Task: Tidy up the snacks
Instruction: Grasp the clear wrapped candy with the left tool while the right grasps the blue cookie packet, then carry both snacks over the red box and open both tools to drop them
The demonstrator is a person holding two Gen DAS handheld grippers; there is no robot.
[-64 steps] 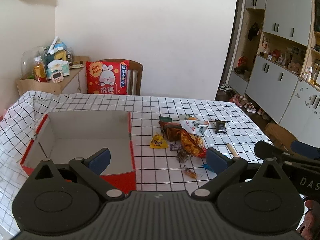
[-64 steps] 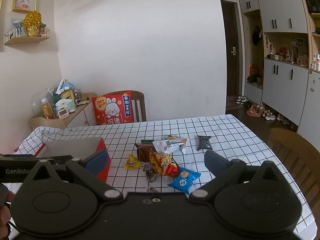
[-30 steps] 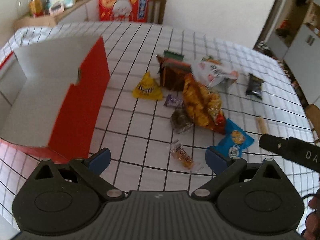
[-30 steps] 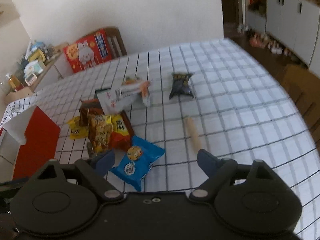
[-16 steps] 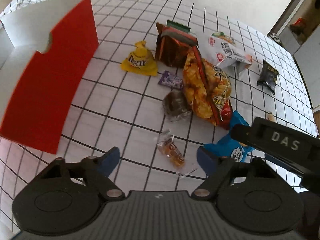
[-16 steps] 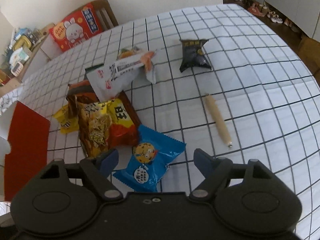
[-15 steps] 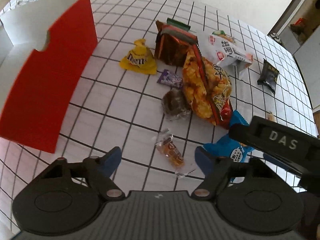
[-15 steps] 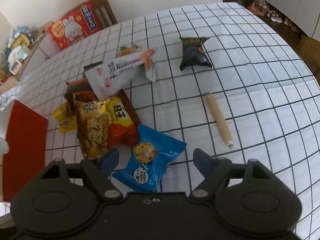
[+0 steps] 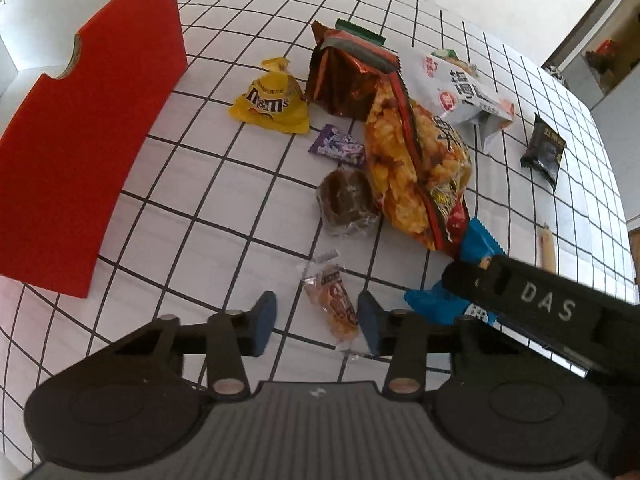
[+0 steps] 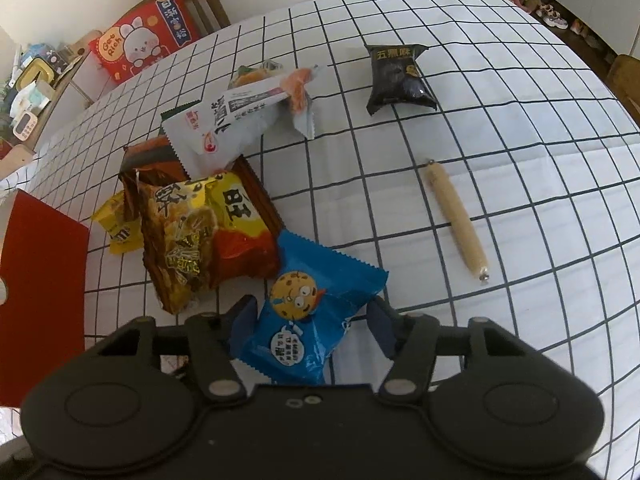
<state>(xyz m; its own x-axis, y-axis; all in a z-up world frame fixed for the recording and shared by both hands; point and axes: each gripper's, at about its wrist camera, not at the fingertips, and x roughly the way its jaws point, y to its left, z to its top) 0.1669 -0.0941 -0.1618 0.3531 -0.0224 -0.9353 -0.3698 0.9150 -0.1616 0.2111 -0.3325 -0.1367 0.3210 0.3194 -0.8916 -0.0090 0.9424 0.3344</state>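
Note:
Snacks lie on a checked tablecloth beside a red box (image 9: 80, 140). My left gripper (image 9: 316, 322) points down over a small clear-wrapped orange snack (image 9: 332, 304). Its jaws are closing with the snack between them; the right pad is at the wrapper, the left pad stands apart. My right gripper (image 10: 310, 322) straddles a blue cookie packet (image 10: 308, 312). Its jaws are closing too, with the pads at the packet's edges. The right gripper's black body (image 9: 540, 304) crosses the left wrist view over the blue packet (image 9: 476, 240).
An orange chips bag (image 9: 416, 168), brown bag (image 9: 344, 76), yellow M&M's bag (image 9: 272, 100), white bag (image 9: 464, 88), purple candy (image 9: 338, 146) and wrapped brown cake (image 9: 346, 202) crowd the middle. A black packet (image 10: 400, 76) and sausage stick (image 10: 456, 220) lie to the right. A chair with a red cushion (image 10: 144, 40) stands behind.
Both grippers came down toward the table and tipped downward. The left jaws narrowed around the small orange snack, the right jaws around the blue packet.

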